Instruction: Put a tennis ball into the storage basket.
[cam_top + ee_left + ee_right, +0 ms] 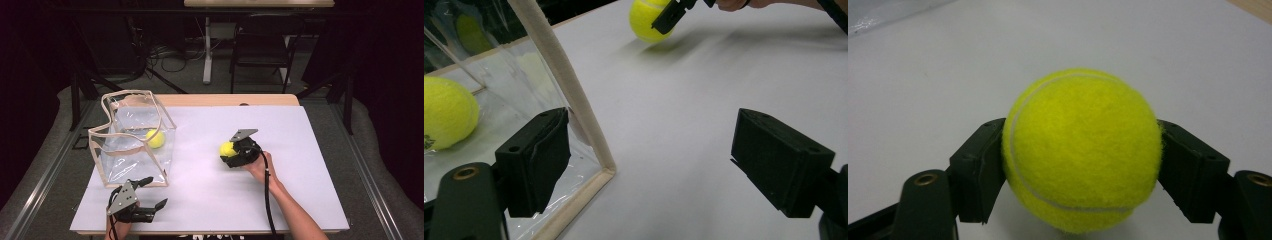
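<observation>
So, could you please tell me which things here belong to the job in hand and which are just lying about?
Part of the job:
- yellow felt tennis ball clamped in the right gripper
- second yellow tennis ball inside the clear plastic bag with beige trim
- left gripper, open beside the bag

Just lying about:
- dark folding chair behind the table
- floor cables

Bright overhead light floods the white desk (210, 200) while the room behind stays dim, nearly black at the sides. The ball (1082, 150) held in the right gripper (1082, 165) is sharp and evenly lit (soft shadow just beneath it). Beside the left gripper (651, 165), the clear bag (524, 80) shows faint glare, and the far background blurs.
</observation>
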A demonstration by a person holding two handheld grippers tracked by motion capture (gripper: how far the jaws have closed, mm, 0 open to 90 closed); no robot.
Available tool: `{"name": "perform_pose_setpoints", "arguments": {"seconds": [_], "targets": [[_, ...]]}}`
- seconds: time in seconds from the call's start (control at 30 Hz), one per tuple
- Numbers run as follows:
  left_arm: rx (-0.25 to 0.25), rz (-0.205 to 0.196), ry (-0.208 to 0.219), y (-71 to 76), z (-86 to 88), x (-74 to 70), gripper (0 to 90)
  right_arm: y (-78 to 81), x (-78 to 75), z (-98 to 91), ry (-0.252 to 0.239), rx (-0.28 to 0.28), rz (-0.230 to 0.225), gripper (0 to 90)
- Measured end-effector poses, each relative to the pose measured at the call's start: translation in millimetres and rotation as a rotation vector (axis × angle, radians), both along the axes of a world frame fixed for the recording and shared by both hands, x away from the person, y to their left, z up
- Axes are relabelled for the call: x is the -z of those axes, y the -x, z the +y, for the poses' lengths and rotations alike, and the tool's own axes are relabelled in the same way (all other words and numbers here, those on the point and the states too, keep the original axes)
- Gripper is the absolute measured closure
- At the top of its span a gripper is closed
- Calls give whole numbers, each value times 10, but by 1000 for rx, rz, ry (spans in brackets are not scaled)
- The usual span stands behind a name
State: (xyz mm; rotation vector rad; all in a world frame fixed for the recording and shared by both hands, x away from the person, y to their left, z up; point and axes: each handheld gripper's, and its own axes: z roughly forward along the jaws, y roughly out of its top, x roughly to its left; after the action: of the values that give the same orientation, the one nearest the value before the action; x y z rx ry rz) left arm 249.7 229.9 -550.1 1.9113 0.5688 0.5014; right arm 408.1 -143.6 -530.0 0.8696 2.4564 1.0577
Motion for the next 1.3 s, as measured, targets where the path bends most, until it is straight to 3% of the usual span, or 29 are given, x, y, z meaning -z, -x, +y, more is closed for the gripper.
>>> {"name": "perform_pose_setpoints", "arguments": {"seconds": [1.3], "targets": [[4, 6, -4, 3, -7, 4, 160, 161, -386, -7, -40, -18, -90, 258]]}}
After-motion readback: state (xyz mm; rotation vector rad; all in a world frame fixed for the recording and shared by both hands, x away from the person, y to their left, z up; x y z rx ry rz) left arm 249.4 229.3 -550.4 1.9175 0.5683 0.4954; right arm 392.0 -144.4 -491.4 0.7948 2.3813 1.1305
